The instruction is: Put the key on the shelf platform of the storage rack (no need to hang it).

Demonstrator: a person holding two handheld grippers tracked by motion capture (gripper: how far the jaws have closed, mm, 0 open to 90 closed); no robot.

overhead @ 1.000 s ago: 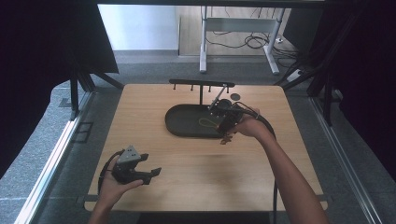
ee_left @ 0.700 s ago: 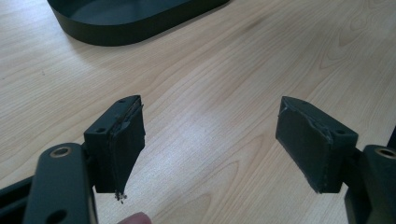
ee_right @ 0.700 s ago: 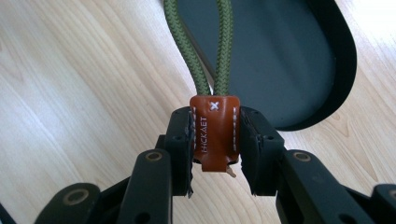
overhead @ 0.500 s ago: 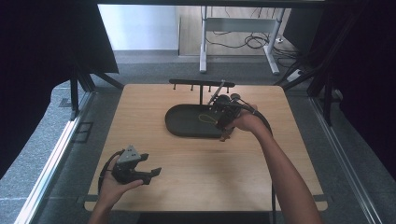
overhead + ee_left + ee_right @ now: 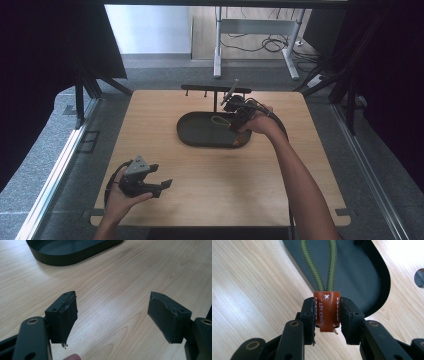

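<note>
Right gripper (image 5: 327, 315): jaws clamped on brown leather tab (image 5: 327, 311) of olive cord loop (image 5: 319, 265), hanging over black oval tray (image 5: 200, 135) near desk's far edge. Advice: keep grip firm, steer loop squarely toward hook rack (image 5: 215, 90) (presumed destination).

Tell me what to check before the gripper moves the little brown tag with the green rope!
1. Right gripper shut on the brown leather tag: ok.
2. Green cord loop hangs free over the black tray, no snag seen: ok.
3. Rack with pegs stands behind the tray: ok.
4. Which peg is meant for the loop: cannot tell.
5. Left gripper open, holding nothing, low over the table: ok.
</note>
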